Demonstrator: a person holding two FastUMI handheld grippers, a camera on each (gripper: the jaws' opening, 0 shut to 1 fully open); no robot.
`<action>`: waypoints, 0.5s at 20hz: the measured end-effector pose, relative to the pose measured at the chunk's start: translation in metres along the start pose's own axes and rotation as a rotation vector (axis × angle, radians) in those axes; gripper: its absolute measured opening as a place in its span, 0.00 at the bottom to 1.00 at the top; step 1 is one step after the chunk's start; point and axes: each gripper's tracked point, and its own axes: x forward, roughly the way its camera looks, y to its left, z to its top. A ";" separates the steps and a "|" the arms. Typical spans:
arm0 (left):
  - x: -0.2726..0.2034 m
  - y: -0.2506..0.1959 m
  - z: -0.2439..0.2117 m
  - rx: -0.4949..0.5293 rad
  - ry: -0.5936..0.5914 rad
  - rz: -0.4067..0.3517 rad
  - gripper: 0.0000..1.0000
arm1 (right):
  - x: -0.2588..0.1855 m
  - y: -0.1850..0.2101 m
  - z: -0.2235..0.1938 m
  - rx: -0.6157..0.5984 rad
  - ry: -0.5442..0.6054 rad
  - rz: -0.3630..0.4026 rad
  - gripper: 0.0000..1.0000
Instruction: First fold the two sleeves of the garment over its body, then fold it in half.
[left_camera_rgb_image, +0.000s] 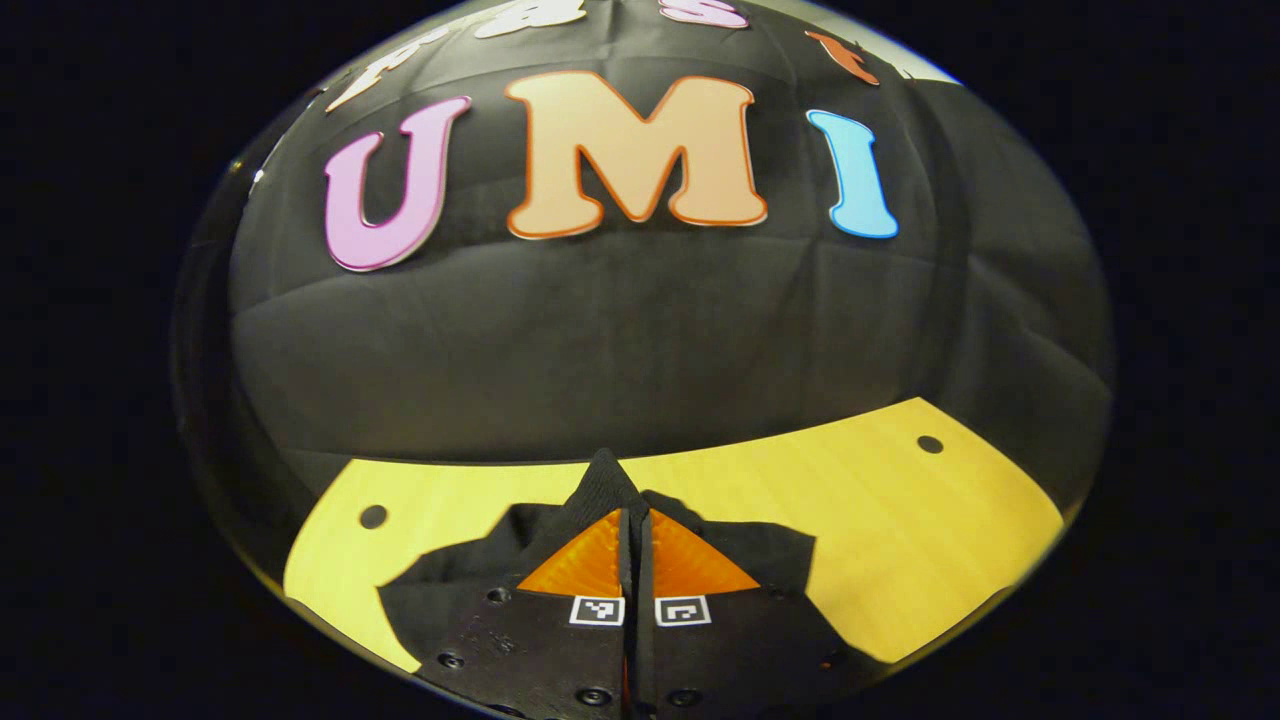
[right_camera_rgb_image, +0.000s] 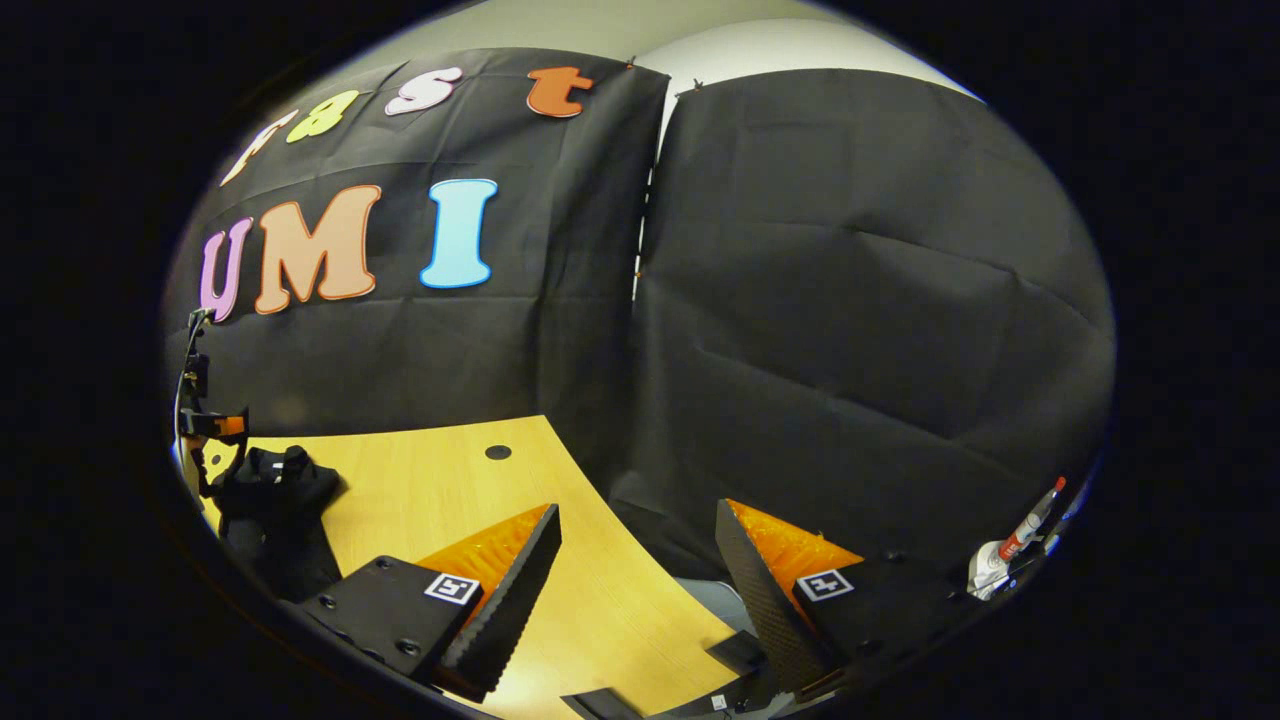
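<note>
1. My left gripper (left_camera_rgb_image: 634, 520) sits at 6 o'clock in the left gripper view, fingers pressed together with a peak of black fabric pinched between them.
2. That fabric is the black cloth garment (left_camera_rgb_image: 745, 550); it spreads to both sides of my left fingers, from about 7 to 5 o'clock, lying on the yellow wood-grain table top (left_camera_rgb_image: 900, 520).
3. A narrow point of the garment rises above the fingertips toward 12 o'clock, lifted off the table.
4. The table has a small dark round hole (left_camera_rgb_image: 373, 516) at 8 o'clock and another at 3 o'clock near its far edge.
5. Black cloth booth wall (left_camera_rgb_image: 620, 340) fills the upper half behind the table.
6. In the right gripper view my right gripper (right_camera_rgb_image: 640, 560) is at 6 o'clock, fingers spread wide apart, nothing between them.
7. Between the right fingers I see the table edge and the black wall behind it.
8. At 9 o'clock in the right gripper view the garment (right_camera_rgb_image: 280, 510) shows as a bunched dark heap on the table, well apart from my right gripper.
9. The left gripper (right_camera_rgb_image: 215, 430) is just above that heap at 9 o'clock, touching its top; too small to tell more.
10. At 4 o'clock in the right gripper view, a small white bottle with a red tip (right_camera_rgb_image: 1020, 535), tilted, near the edge.
</note>
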 end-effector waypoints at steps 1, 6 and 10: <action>0.009 -0.020 -0.006 -0.013 0.008 -0.033 0.00 | -0.002 -0.005 -0.003 0.002 0.005 -0.012 1.00; 0.013 -0.085 -0.034 -0.080 0.084 -0.185 0.00 | -0.009 -0.014 -0.008 0.008 0.010 -0.022 0.99; -0.008 -0.083 -0.033 -0.134 0.063 -0.181 0.94 | -0.012 0.019 -0.008 -0.007 0.004 0.075 1.00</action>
